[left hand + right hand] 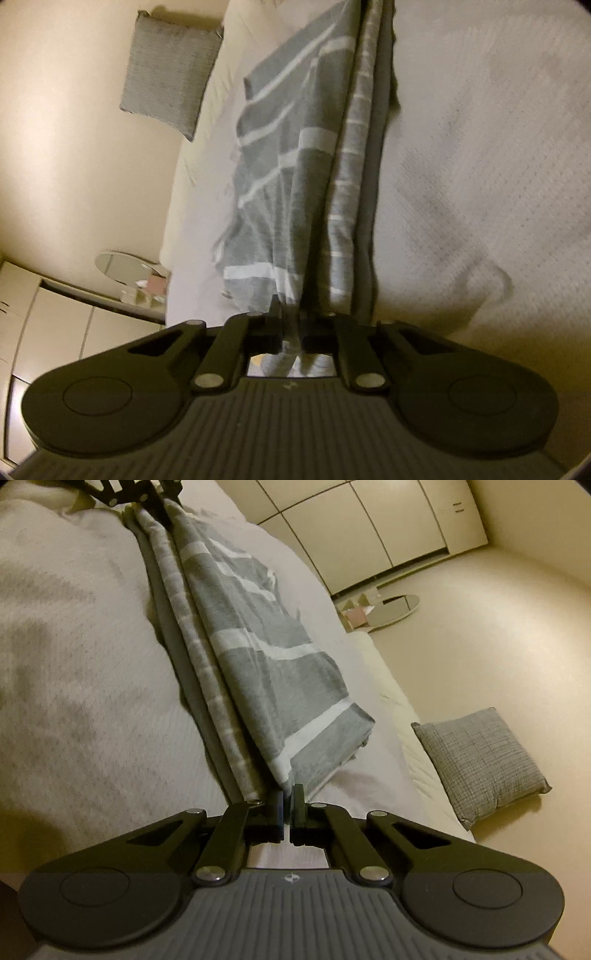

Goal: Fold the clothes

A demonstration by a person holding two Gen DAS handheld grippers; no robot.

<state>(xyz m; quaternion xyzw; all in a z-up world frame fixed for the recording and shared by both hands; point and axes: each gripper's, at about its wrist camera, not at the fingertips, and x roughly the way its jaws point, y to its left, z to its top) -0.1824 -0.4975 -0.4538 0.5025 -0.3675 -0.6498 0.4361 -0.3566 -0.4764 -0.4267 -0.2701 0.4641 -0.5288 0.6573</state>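
A grey garment with white stripes [295, 177] hangs stretched between my two grippers above the white bed cover [480, 166]. My left gripper [291, 325] is shut on one end of it, with cloth bunched between the fingers. In the right wrist view the striped garment [258, 657] runs from my right gripper [287, 805], shut on its near corner, up to the left gripper [162, 506] at the top. The garment is folded lengthwise in several layers. Its free edge droops onto the bed on the side nearer the floor.
A grey cushion [480, 760] lies on the cream floor beside the bed [388, 701]. A round mirror [395, 607] and small items sit on the floor near white cabinet doors [369, 528]. The white bed cover [74, 664] is wrinkled.
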